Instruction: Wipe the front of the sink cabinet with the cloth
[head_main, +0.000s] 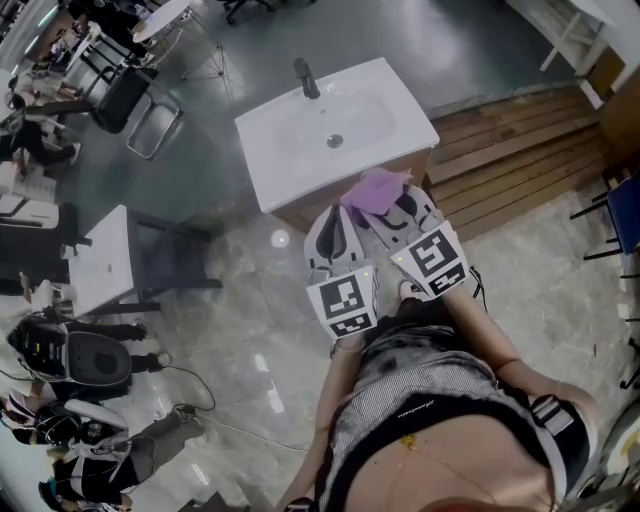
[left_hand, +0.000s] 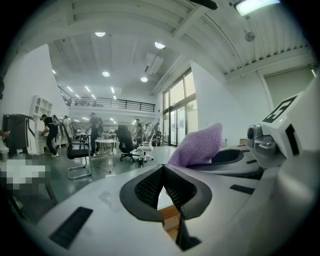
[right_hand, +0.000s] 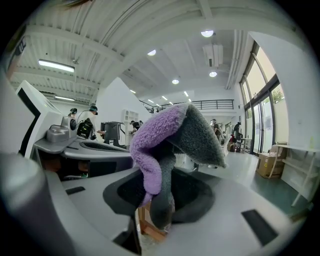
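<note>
**Q:** What did the tongs hold?

**A:** The right tongs (right_hand: 159, 212) were clenched on a fluffy cloth (right_hand: 167, 132), purple on one face and grey on the other. It was pinched low between the dark pads, and its loose end rose past the tips and folded over. The left tongs (left_hand: 163, 175) were closed with nothing between them, their ribbed pads meeting at the tip.

**Q:** How did the two pairs sit against each other?

**A:** Seen from the head view, they lay side by side and close together, both pointing away from the person. The cloth stood just to the right of the left tongs' tip.

**Q:** And where was the sink cabinet?

**A:** The sink cabinet (head_main: 292, 217) stood directly ahead of both tips, its brown wooden front showing under a white sink (head_main: 300, 140). A dark faucet (head_main: 305, 78) rose at the sink's far edge, well beyond the tongs. The cloth overlapped the cabinet's front edge from above, but no view showed whether it touched the wood.

**Q:** What else lay near?

**A:** Wooden planks (head_main: 520, 150) ran to the right of the right tongs. Glossy marbled floor (head_main: 250, 330) spread left of the left tongs.
</note>
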